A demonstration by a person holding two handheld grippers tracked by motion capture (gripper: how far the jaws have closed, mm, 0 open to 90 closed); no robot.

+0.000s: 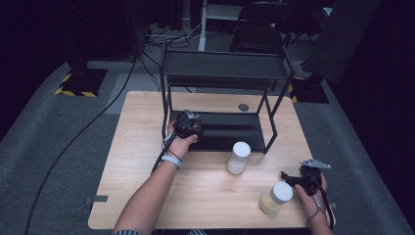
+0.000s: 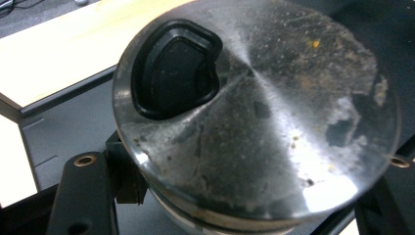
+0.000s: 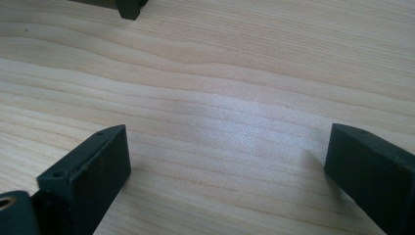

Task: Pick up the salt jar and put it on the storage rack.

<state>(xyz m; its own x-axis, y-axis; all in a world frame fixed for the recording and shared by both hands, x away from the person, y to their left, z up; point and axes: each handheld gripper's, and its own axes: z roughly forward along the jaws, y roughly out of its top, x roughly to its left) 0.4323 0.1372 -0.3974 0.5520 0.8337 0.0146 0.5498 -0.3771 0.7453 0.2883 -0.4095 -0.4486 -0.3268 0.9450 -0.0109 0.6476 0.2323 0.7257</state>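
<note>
**Three jars on the bench, one in hand at the rack**

Item 1 — metal-lidded jar (image 2: 254, 122). I have it clamped in my left gripper (image 1: 188, 125), jaws closed on its sides below the lid. In the left gripper view the round steel lid, with its dark oval insert, faces the camera and tips slightly away, so the jar's long axis leans a little off upright, lid uppermost. It sits directly ahead of the jaws, over the dark lower shelf (image 2: 63, 132) of the black rack (image 1: 222, 73). I judge the low side grip keeps the lid clear and the base free for setting down on that shelf.

Item 2 — white-capped jar (image 1: 238, 157). Stands upright on the table (image 1: 147, 147), to the right of my left gripper and just in front of the rack's lower shelf.

Item 3 — white-capped jar of pale contents (image 1: 275, 197). Upright, just beside my right gripper (image 1: 288, 180), off its left jaw.

Item 4 — right gripper. Jaws wide apart, nothing between them; bare wood grain lies ahead. I read it as parked low at the table, waiting beside the nearest jar.
</note>
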